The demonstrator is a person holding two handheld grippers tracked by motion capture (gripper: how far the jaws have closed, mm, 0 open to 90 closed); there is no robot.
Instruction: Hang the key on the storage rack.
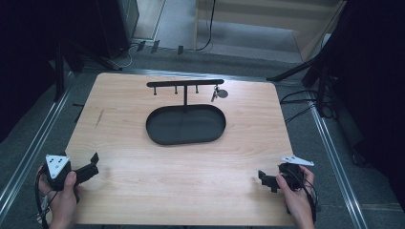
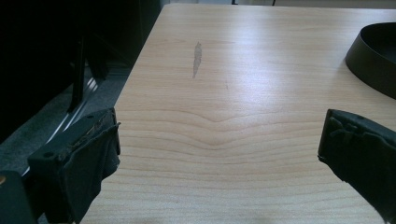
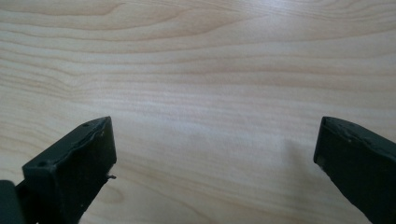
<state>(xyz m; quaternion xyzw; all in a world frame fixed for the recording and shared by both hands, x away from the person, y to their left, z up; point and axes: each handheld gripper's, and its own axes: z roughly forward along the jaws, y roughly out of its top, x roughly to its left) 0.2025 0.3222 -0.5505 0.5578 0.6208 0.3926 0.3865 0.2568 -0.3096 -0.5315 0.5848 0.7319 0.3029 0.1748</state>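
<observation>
A black oval tray (image 1: pixel 155 128) lies at the middle of the wooden table (image 1: pixel 239 157). A black T-shaped rack (image 1: pixel 185 83) with small hooks rises from the tray's far side. From the rack's right end hangs a small metal item with a round tag (image 1: pixel 219 93). My left gripper (image 1: pixel 94 165) rests near the front left corner, open, with only bare wood between its jaws (image 2: pixel 219 135). The tray's rim (image 2: pixel 373 60) appears at the right of the left gripper view. My right gripper (image 1: pixel 266 181) sits near the front right edge, also open over bare wood (image 3: pixel 215 140).
A grey scuff mark (image 2: pixel 197 58) shows on the wood at the left. Dark stand legs (image 1: pixel 296 71) and cables (image 1: pixel 298 102) lie on the floor around the table. Metal rails (image 1: pixel 334 157) run along both sides.
</observation>
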